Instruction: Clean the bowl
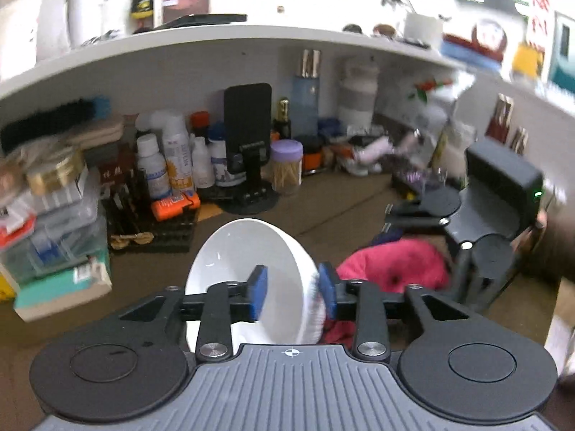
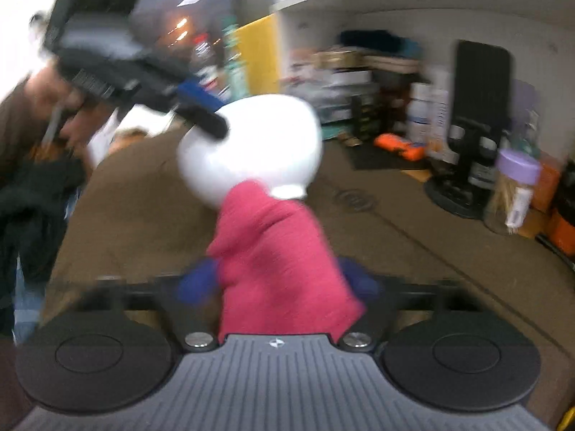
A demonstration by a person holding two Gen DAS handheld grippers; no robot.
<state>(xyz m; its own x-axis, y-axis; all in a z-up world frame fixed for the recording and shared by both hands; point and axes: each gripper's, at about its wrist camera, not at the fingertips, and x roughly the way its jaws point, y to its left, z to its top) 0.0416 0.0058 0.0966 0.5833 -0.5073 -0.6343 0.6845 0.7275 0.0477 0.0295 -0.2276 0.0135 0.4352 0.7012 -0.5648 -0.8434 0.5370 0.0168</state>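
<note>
Bowl (image 1: 248, 273) wall pinched in left jaws; right jaws clamp pink cloth (image 2: 284, 262).

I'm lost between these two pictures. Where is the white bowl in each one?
Left wrist view: the white bowl sits low in the middle, tipped on edge, its wall pinched in the left claw.
Right wrist view: the bowl is just above centre, outside facing the camera, with the pink cloth held by the right claw against it.
Shared landmark: the purple-lidded jar.
</note>
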